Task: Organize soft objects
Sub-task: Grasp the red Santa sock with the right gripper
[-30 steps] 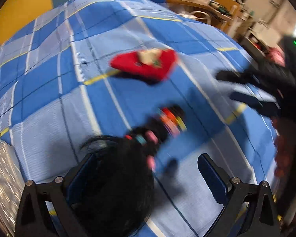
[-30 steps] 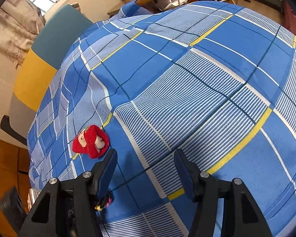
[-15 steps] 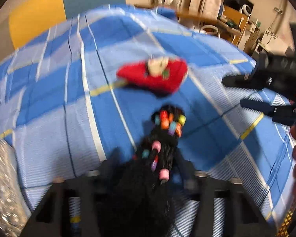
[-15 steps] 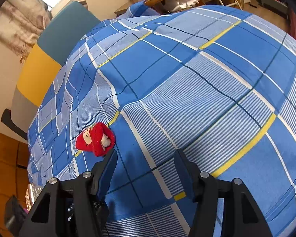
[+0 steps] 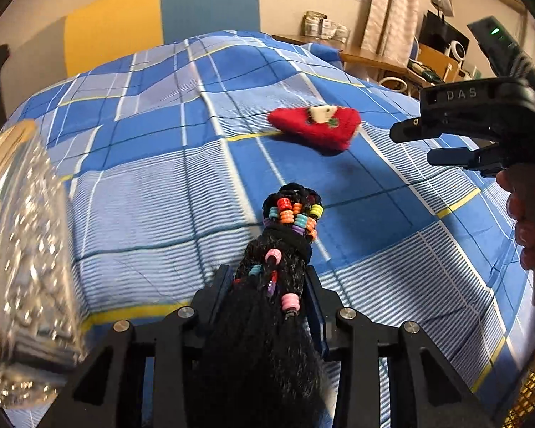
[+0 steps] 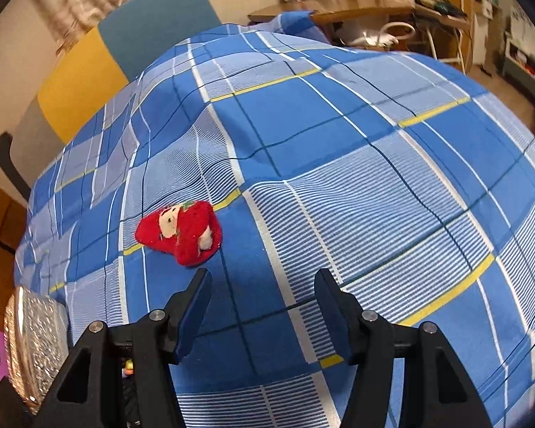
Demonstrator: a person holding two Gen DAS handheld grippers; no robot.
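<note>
Left gripper (image 5: 267, 285): jaws have just been closing, now clamped on the black beaded hair bundle (image 5: 285, 249) above the blue checked bedspread (image 5: 142, 196). Right gripper (image 6: 262, 303): jaws apart, nothing between. Red plush toy (image 6: 182, 232) lies on the bedspread just beyond it.

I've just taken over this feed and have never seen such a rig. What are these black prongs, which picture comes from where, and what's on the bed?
No robot here: a person carries a two-finger gripper in each hand, each with a fisheye camera looking along its fingers. One picture is from the left gripper; its fingers have just been closing and now pinch a black hairpiece strung with coloured beads. The other is from the right gripper, open and empty, also seen at the left view's right edge. On the blue checked bedspread lies a red plush toy. A sparkly container sits at the left.
</note>
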